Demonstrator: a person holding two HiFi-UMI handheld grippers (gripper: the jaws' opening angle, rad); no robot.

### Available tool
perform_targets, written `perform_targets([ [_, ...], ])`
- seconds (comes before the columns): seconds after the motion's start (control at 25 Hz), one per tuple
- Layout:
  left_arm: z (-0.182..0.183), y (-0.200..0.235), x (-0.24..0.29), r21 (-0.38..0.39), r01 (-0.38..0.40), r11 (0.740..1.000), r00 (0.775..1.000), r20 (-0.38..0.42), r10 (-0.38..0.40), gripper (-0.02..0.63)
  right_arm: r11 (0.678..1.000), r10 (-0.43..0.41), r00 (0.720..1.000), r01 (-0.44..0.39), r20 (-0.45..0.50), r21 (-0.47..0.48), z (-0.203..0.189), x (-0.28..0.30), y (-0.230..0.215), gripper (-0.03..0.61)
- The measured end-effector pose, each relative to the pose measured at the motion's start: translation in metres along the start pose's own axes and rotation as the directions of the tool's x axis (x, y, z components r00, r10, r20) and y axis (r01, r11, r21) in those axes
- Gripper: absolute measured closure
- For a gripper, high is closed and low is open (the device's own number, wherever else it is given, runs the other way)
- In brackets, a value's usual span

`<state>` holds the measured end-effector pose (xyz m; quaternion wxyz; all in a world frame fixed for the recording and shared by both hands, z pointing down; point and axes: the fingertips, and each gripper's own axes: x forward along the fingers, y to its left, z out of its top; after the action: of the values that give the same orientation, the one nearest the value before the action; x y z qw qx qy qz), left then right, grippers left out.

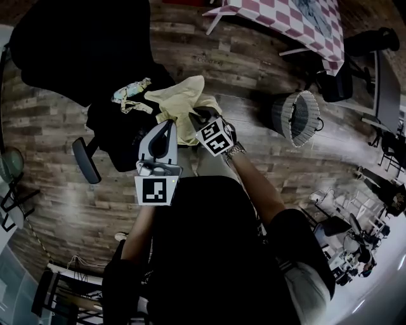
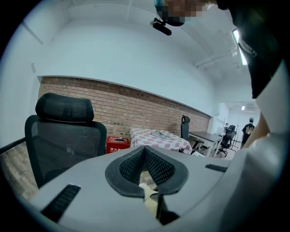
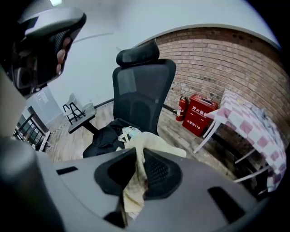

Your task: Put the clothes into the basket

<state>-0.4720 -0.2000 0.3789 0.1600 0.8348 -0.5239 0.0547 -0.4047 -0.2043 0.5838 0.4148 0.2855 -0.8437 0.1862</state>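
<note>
A pale yellow garment [image 1: 181, 101] hangs from my right gripper [image 1: 202, 118], whose jaws are shut on a fold of it above the seat of a black office chair [image 1: 76, 44]. In the right gripper view the cloth [image 3: 136, 190] runs down between the pads, with more of it draped beyond them. A patterned garment [image 1: 130, 94] and black clothing [image 1: 117, 130] lie on the seat. My left gripper [image 1: 169, 124] hovers just left of the yellow garment, its tips together. A grey wicker basket [image 1: 293, 117] stands on the floor to the right.
A table with a red-and-white checked cloth [image 1: 298, 19] stands at the back right, past the basket. A red box [image 3: 201, 113] sits by the brick wall. More chairs and desks [image 1: 380, 82] fill the right edge. Wooden floor lies between chair and basket.
</note>
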Motion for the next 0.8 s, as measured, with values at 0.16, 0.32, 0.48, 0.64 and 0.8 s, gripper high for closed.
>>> perform_targets([
  [0.16, 0.006, -0.007, -0.003, 0.008, 0.013, 1.0, 1.0, 0.014, -0.013, 0.6, 0.999, -0.042, 0.995, 0.039, 0.091, 0.038, 0.028, -0.033, -0.007, 0.531],
  [0.32, 0.015, -0.013, -0.006, 0.051, 0.036, 0.998, 0.998, 0.044, -0.038, 0.6, 0.996, -0.08, 0.981, 0.071, 0.177, 0.057, 0.053, -0.068, -0.009, 0.531],
  [0.48, 0.027, -0.019, -0.004, 0.057, 0.051, 0.997, 0.996, 0.077, -0.055, 0.6, 0.992, -0.119, 0.959, 0.106, 0.258, 0.065, 0.076, -0.106, -0.01, 0.531],
  [0.64, 0.033, -0.026, -0.002, 0.074, 0.071, 0.995, 0.994, 0.081, -0.077, 0.6, 0.987, -0.154, 0.934, 0.135, 0.322, 0.083, 0.094, -0.139, -0.009, 0.531],
  [0.8, 0.043, -0.037, 0.004, 0.104, 0.115, 0.988, 0.987, 0.101, -0.125, 0.6, 0.98, -0.199, 0.907, 0.177, 0.372, 0.093, 0.106, -0.168, -0.011, 0.531],
])
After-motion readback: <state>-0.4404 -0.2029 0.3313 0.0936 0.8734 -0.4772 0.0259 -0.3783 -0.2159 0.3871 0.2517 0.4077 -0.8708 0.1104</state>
